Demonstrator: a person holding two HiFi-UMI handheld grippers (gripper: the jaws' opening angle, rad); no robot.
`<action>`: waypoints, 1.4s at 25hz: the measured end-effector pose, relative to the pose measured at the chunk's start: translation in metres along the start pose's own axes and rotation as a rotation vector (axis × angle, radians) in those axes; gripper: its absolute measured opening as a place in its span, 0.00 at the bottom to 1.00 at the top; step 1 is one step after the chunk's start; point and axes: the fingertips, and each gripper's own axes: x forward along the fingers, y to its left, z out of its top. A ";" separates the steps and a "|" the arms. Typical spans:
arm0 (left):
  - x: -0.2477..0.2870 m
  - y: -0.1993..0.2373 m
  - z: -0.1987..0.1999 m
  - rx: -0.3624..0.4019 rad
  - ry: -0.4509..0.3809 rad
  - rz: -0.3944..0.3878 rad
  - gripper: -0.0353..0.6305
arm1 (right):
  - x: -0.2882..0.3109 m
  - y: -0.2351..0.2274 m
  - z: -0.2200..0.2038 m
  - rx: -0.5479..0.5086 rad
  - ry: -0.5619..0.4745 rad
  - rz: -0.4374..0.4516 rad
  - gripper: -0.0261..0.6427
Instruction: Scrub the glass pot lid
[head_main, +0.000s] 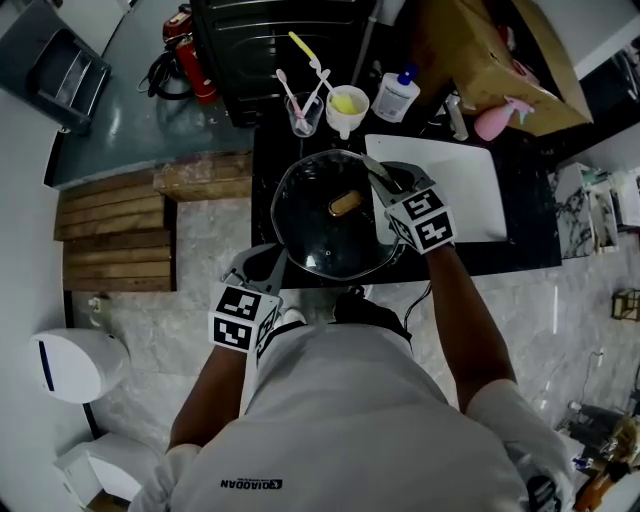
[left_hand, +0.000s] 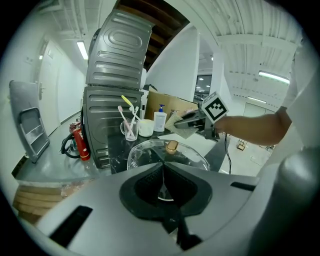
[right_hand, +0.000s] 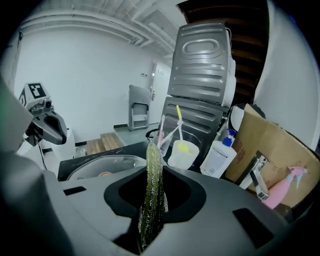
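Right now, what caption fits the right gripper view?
Right gripper pinches a green scouring pad edge-on beside the glass pot lid.

Glass pot lid (head_main: 315, 232) before cup (head_main: 347, 123)

Head view dim, cool-toned; dark surface (head_main: 530, 235) loses detail, white board (head_main: 470, 190) reads brightest. Gripper views brighter; ceiling strip lights (left_hand: 82, 50) glare in the left one. Heavy fisheye bending, black vignetted corners. Close foreground soft in both. Pale sheen on glass pot lid (left_hand: 145, 152); scouring pad (right_hand: 153, 190) crisp, speckled highlights. Far wall (right_hand: 90, 75) washes out near white.
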 end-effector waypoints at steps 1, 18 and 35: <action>0.003 0.000 0.003 -0.002 -0.001 0.006 0.08 | 0.009 -0.006 -0.001 -0.009 0.002 0.010 0.17; 0.040 0.014 0.017 -0.091 0.049 0.095 0.08 | 0.102 0.000 -0.026 -0.398 0.117 0.321 0.17; 0.052 0.019 0.014 -0.071 0.055 0.049 0.08 | 0.063 0.028 -0.047 -0.444 0.108 0.463 0.17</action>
